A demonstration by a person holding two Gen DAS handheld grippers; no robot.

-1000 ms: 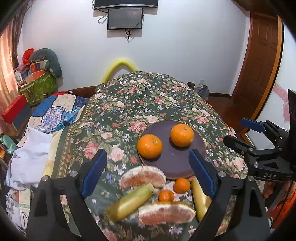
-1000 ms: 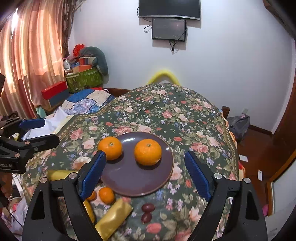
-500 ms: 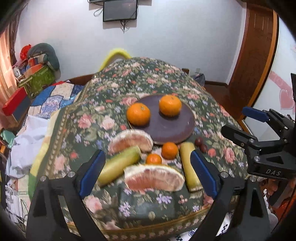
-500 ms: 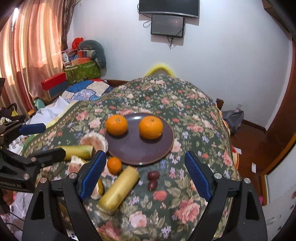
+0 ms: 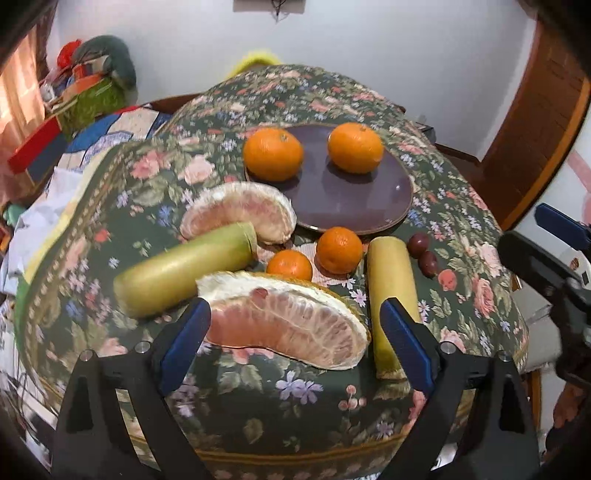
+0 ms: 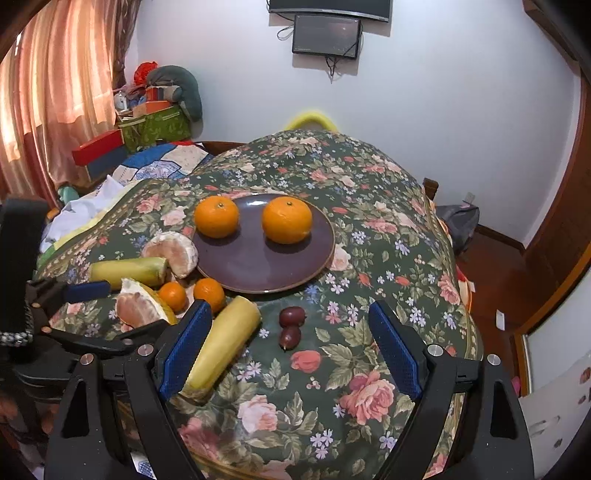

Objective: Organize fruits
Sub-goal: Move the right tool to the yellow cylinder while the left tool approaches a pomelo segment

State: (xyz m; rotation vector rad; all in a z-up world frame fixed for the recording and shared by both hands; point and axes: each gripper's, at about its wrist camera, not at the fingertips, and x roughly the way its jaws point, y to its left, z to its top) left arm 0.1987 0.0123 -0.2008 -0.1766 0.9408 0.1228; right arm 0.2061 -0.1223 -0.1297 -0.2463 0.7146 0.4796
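A dark purple plate [image 5: 354,206] holds two large oranges [image 5: 273,153] [image 5: 355,147] on a floral tablecloth. In front of it lie two small oranges [image 5: 339,249] [image 5: 289,265], two pomelo pieces [image 5: 291,325] [image 5: 240,212], two yellow-green stalk pieces [image 5: 184,269] [image 5: 393,295] and two dark small fruits [image 6: 291,325]. My left gripper [image 5: 295,347] is open, its jaws either side of the near pomelo piece. My right gripper [image 6: 290,347] is open and empty, near the dark fruits and a stalk piece [image 6: 221,343]. The plate also shows in the right wrist view [image 6: 258,269].
The table's front edge [image 5: 295,446] drops off just below the fruit. A bed with quilts and boxes [image 6: 140,155] lies left. A wooden door [image 5: 535,129] stands right. Screens [image 6: 327,35] hang on the back wall.
Both grippers have drawn back and down toward the table's front edge. The near pomelo piece now sits between the left gripper's jaws. The fruit has not moved.
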